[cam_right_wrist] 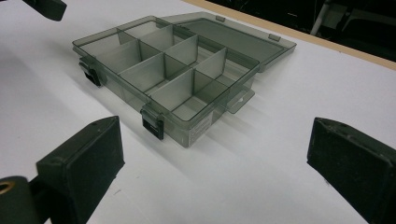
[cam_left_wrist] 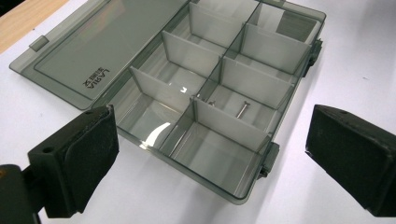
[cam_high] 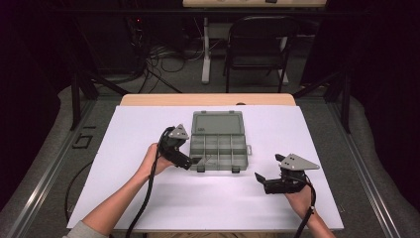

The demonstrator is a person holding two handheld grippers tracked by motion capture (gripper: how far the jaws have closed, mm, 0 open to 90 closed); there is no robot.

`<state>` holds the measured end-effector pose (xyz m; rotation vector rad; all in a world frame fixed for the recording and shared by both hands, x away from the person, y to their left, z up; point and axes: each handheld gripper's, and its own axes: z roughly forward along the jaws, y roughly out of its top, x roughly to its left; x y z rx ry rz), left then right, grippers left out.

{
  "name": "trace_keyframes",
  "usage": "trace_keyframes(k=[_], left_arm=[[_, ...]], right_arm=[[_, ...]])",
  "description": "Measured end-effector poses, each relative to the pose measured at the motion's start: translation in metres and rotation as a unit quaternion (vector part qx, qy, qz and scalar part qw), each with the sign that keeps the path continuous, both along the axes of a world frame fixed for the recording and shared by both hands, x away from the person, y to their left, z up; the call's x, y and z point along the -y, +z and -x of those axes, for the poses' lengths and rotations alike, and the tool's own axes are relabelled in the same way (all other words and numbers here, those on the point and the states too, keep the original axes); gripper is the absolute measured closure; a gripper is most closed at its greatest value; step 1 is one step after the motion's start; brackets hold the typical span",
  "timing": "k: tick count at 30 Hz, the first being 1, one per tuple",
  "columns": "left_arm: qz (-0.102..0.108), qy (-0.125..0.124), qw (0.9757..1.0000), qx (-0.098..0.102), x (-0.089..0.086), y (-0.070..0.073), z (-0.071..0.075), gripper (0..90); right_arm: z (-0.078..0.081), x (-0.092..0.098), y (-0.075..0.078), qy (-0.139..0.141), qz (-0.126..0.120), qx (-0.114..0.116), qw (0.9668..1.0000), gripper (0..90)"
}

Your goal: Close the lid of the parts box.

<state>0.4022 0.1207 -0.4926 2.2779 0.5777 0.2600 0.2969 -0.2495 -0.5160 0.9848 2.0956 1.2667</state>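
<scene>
1. Because its hinged lid (cam_high: 217,121) lies folded flat on the far side, the smoky grey translucent plastic compartment box (cam_high: 219,148) sits fully open near the middle of the white table sheet (cam_high: 124,198), its eight cells reachable from above.
2. Contents: in the left gripper view a small metal screw (cam_left_wrist: 241,109) lies in a cell of the near row, second from the box's left end, with a smaller bright bit (cam_left_wrist: 211,102) beside it in that cell, too small to identify. The other cells look empty.
3. Two dark latches (cam_right_wrist: 153,124) hang on the box's front wall, undone, which fits the lid being back.
4. Left gripper (cam_high: 194,161): held at the box's near left corner, angled down toward the cells. Its black padded jaws are spread wide, holding nothing; in the high view one tip looks very close to the front wall, contact cannot be confirmed. Judgement: positioned to reach into a cell or steady the box.
5. Right gripper (cam_high: 270,172): to the right of the box and nearer the person, apart from it, low over the sheet and pointed back at the box's right end. Jaws also wide, nothing between them, touching nothing. Judgement: waiting clear so the left side has room.
6. Beyond the table: a black folding chair (cam_high: 257,42) and loose cables (cam_high: 163,62) on the floor.
</scene>
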Motion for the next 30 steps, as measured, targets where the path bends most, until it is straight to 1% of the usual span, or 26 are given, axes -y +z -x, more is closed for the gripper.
trace_keyframes(k=[2, 6, 10, 13, 15, 19, 21, 22, 24, 26, 29, 30], left_arm=[[-0.002, 0.001, 1.0000, 0.001, -0.001, 0.000, -0.001, 2.4], [-0.004, 0.008, 0.9999, -0.007, -0.003, -0.003, -0.003, 3.3], [-0.010, 0.011, 0.9999, -0.004, -0.001, -0.004, -0.004, 5.9], [-0.018, 0.011, 0.9997, -0.008, 0.004, -0.007, -0.005, 6.0], [-0.025, 0.009, 0.9996, -0.012, 0.009, -0.008, -0.007, 4.3], [-0.029, 0.011, 0.9993, -0.018, 0.016, -0.011, -0.011, 2.5], [-0.032, 0.011, 0.9992, -0.022, 0.018, -0.013, -0.013, 2.6], [-0.033, 0.011, 0.9991, -0.026, 0.020, -0.015, -0.014, 3.1], [-0.034, 0.011, 0.9990, -0.026, 0.022, -0.016, -0.016, 5.2], [-0.035, 0.008, 0.9990, -0.028, 0.026, -0.017, -0.017, 7.4], [-0.042, 0.007, 0.9987, -0.027, 0.031, -0.018, -0.018, 14.9], [-0.044, 0.007, 0.9986, -0.028, 0.033, -0.020, -0.018, 15.6]], right_arm=[[-0.001, 0.000, 0.001, 0.000, -0.001, -0.002, 1.0000, 2.8], [-0.005, -0.001, 0.002, -0.001, -0.003, -0.009, 1.0000, 2.5], [-0.012, -0.004, 0.004, -0.003, -0.007, -0.014, 0.9999, 2.1], [-0.020, -0.007, 0.006, 0.000, -0.007, -0.023, 0.9997, 1.0], [-0.025, -0.008, 0.006, 0.002, -0.008, -0.032, 0.9995, 0.0], [-0.039, -0.010, 0.007, 0.002, -0.007, -0.046, 0.9989, 0.0], [-0.044, -0.011, 0.007, 0.002, -0.010, -0.048, 0.9988, 0.0], [-0.047, -0.011, 0.008, 0.001, -0.010, -0.046, 0.9989, 0.0], [-0.054, -0.012, 0.010, -0.003, -0.011, -0.050, 0.9987, 0.0], [-0.059, -0.014, 0.011, -0.004, -0.011, -0.049, 0.9987, 0.0], [-0.069, -0.017, 0.015, -0.003, -0.010, -0.049, 0.9987, 0.0], [-0.072, -0.018, 0.015, -0.003, -0.011, -0.050, 0.9987, 0.0]])
